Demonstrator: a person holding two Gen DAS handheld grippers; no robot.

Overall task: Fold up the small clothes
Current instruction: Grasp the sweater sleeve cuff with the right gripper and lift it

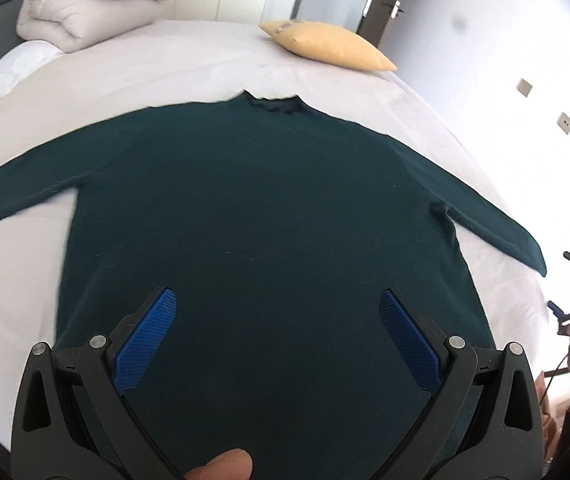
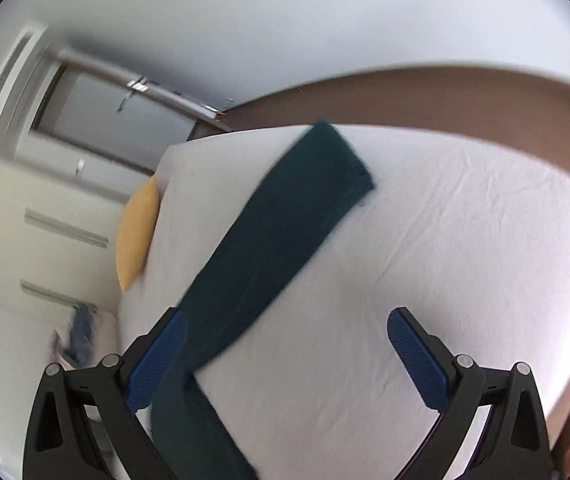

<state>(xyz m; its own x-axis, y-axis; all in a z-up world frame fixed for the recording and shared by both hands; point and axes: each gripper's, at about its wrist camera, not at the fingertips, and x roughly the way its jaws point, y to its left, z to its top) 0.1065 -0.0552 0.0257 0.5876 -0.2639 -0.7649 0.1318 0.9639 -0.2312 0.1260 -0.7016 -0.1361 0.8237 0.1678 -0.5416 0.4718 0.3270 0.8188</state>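
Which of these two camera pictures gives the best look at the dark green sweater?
The left wrist view: the dark green sweater lies flat on the bed, with collar, body and both sleeves in sight. The right wrist view shows only one sleeve, somewhat blurred, stretched across the sheet.

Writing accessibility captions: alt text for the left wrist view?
A dark green sweater lies flat, sleeves spread, on a white bed, with the left tongs open above its lower half. A yellow pillow sits beyond the collar.
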